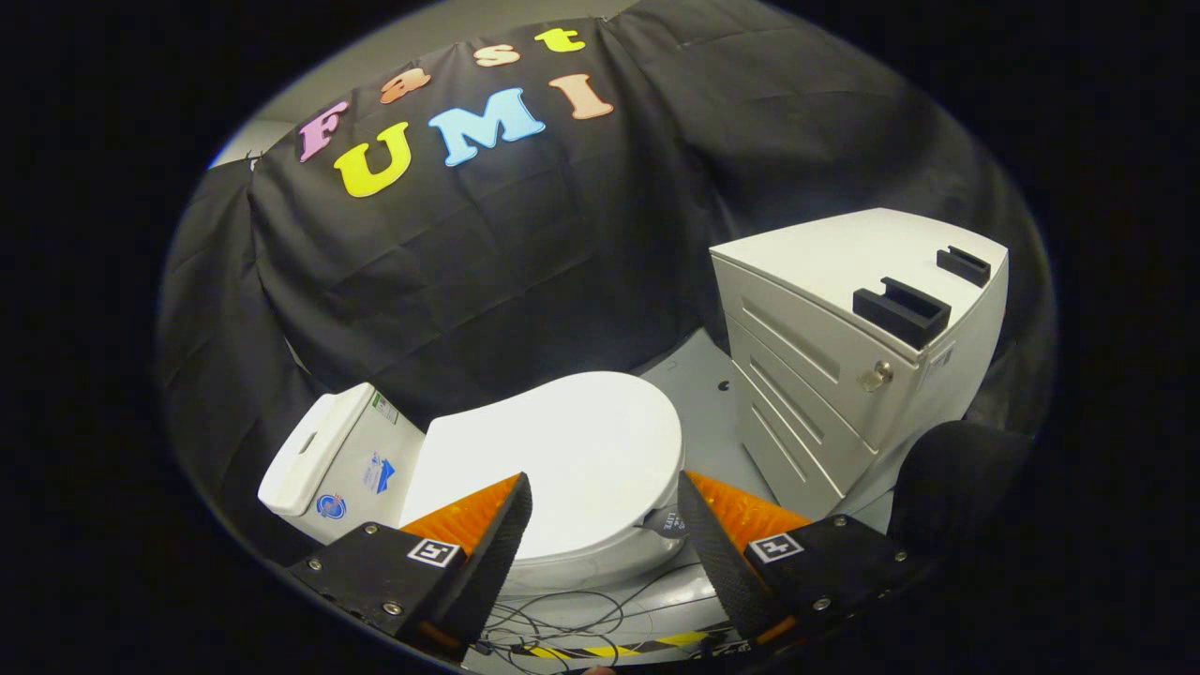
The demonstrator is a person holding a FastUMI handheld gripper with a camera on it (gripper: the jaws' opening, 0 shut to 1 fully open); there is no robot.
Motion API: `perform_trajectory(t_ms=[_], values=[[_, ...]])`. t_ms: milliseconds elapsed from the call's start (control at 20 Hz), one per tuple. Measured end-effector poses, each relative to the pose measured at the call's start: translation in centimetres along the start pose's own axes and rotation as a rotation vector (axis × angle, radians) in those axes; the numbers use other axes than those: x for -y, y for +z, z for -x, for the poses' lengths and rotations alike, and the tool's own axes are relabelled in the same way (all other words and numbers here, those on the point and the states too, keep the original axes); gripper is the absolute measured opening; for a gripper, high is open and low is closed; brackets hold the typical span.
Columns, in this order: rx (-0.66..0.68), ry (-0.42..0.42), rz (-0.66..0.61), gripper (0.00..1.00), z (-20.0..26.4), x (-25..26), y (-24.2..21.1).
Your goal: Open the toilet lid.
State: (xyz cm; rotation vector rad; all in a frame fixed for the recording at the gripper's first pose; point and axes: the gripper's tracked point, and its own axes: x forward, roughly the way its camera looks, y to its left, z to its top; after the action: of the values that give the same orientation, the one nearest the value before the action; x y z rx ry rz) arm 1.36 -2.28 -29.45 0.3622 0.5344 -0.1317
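Toilet lid (562, 450): white, oval, lying flat and closed on the toilet bowl (591, 562). It sits just ahead of the gripper (605, 530) and shows in the gap between the two fingers, with its front edge nearest them.

Fingers: spread wide apart, holding nothing. The left finger (492, 553) overlaps the lid's near edge in the view; the right finger (717, 553) stands off the bowl's front rim. Whether either finger touches the toilet cannot be told. Each finger mount carries a small square black-and-white marker.

Tank (323, 459): white, joined to the back end of the toilet, beyond the left finger. Its lid is in place, and stickers show on the side facing the camera.

Drawer cabinet (825, 366): white, with several drawer fronts and a round lock near its top corner. It stands on the floor (698, 384) beside the toilet, beyond the right finger, apart from the bowl. Two black brackets (902, 311) sit on its top surface.

Floor: grey. Thin dark cables (562, 623) lie loose on it below the bowl, next to a strip of yellow-and-black tape (609, 647).

Black cloth (525, 272) hangs behind the toilet and the cabinet.
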Motion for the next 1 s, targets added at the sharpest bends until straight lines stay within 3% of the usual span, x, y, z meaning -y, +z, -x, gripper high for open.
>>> perform_trajectory(t_ms=[800,1000], values=[[-0.153,-0.080,-0.272,0.96,-2.9,4.7,-6.7],[-0.164,-0.062,-0.354,0.96,-3.5,5.1,-7.8]])
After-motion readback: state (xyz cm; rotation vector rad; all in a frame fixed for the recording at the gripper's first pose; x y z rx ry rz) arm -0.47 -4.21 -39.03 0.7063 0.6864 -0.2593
